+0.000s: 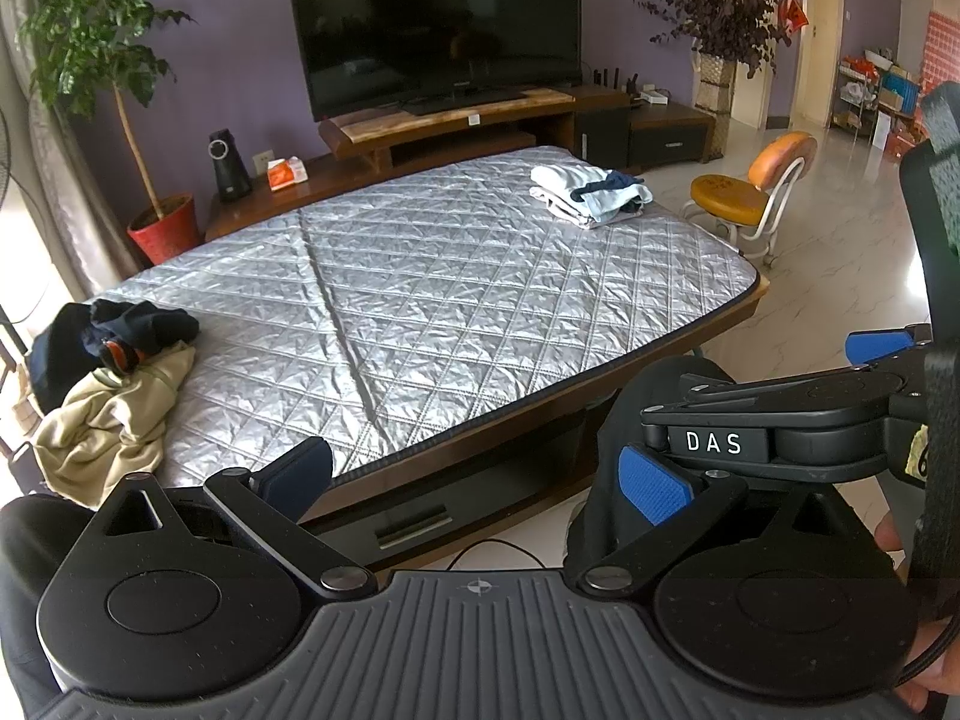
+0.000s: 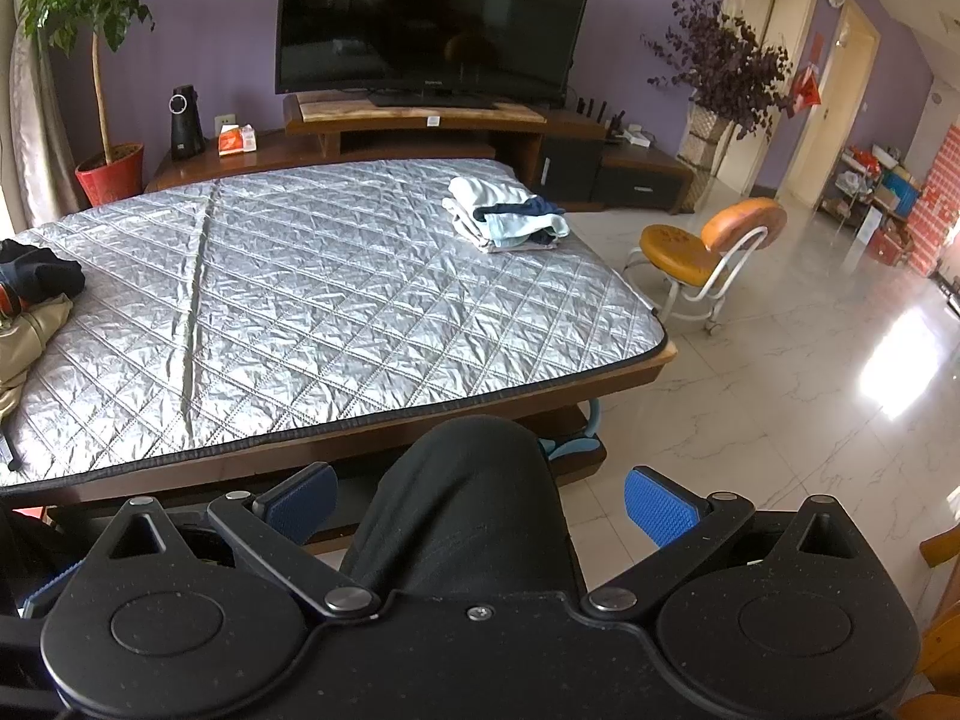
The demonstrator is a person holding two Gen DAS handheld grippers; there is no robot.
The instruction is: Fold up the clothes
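A table under a silver quilted cover [image 1: 456, 300] [image 2: 336, 300] stretches ahead in both views. At its near left lies a loose pile: a dark navy garment [image 1: 141, 327] [image 2: 36, 279] on top of a crumpled beige garment [image 1: 111, 414] [image 2: 27, 330]. A folded stack of white, light blue and navy clothes [image 1: 591, 192] [image 2: 507, 216] sits at the far right corner. My left gripper [image 1: 477, 483] hovers open and empty before the near table edge. My right gripper [image 2: 480, 507] is open and empty too, above a knee in black trousers [image 2: 462, 516]. Its black body marked DAS [image 1: 780, 414] shows in the left wrist view.
Behind the table stand a large TV [image 1: 435, 18] on a wooden cabinet [image 1: 456, 120], a black speaker [image 1: 225, 165] and a plant in a red pot [image 1: 165, 231]. An orange chair [image 2: 702, 252] stands on the pale tiled floor [image 2: 780, 420] to the right.
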